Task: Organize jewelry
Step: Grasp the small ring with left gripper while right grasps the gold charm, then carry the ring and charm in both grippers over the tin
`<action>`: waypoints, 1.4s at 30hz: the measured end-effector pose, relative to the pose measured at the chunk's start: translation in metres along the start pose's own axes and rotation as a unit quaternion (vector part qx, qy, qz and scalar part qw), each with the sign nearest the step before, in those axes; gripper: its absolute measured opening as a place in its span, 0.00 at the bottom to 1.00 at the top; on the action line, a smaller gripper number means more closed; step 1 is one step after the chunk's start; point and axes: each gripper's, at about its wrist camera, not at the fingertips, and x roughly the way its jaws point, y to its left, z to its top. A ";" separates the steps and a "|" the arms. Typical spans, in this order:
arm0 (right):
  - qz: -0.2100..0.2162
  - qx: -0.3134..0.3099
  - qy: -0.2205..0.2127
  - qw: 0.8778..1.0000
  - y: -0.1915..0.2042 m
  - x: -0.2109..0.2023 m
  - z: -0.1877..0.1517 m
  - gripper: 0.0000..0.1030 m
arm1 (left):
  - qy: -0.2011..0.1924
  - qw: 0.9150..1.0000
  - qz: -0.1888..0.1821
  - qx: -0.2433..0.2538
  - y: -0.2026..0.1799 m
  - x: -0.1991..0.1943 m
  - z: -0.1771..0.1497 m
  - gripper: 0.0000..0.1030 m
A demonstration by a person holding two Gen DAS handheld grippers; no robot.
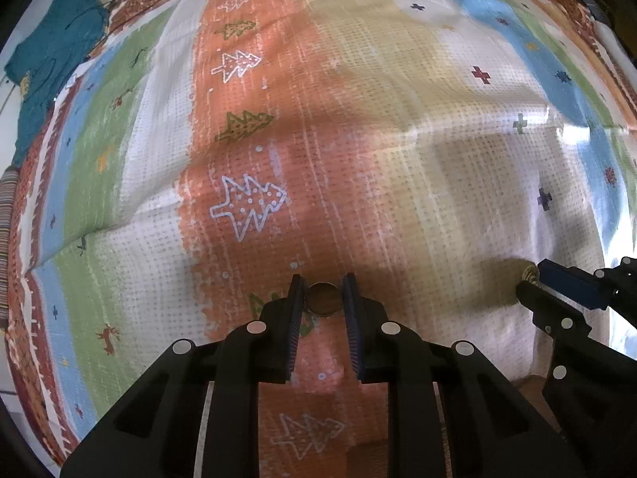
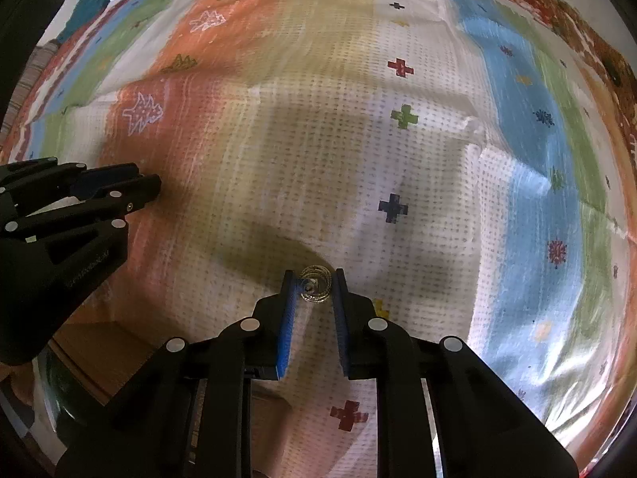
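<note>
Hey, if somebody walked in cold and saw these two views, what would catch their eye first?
Probably the loud striped bedspread with trees and crosses filling both views. Next, the left gripper pinching a plain round ring, and the right gripper pinching a coiled, sparkly ring, both above the fabric.

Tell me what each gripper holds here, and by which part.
The left gripper pinches a plain round ring by its opposite outer edges. The right gripper clamps a spiral wire piece across its sides.
</note>
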 end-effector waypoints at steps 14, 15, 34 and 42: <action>-0.011 0.009 -0.022 1.000 -0.005 -0.020 -0.012 0.15 | -0.011 1.000 -0.009 -0.022 0.016 -0.014 -0.004 0.19; -0.012 0.010 -0.023 1.000 -0.004 -0.022 -0.014 0.15 | -0.013 1.000 -0.010 -0.022 0.014 -0.018 -0.006 0.19; -0.009 0.019 -0.056 0.998 -0.005 -0.060 -0.030 0.15 | -0.048 0.998 -0.022 -0.020 0.014 -0.066 -0.026 0.19; -0.022 0.002 -0.081 0.996 0.008 -0.086 -0.038 0.15 | -0.069 0.997 -0.036 -0.022 0.011 -0.090 -0.037 0.19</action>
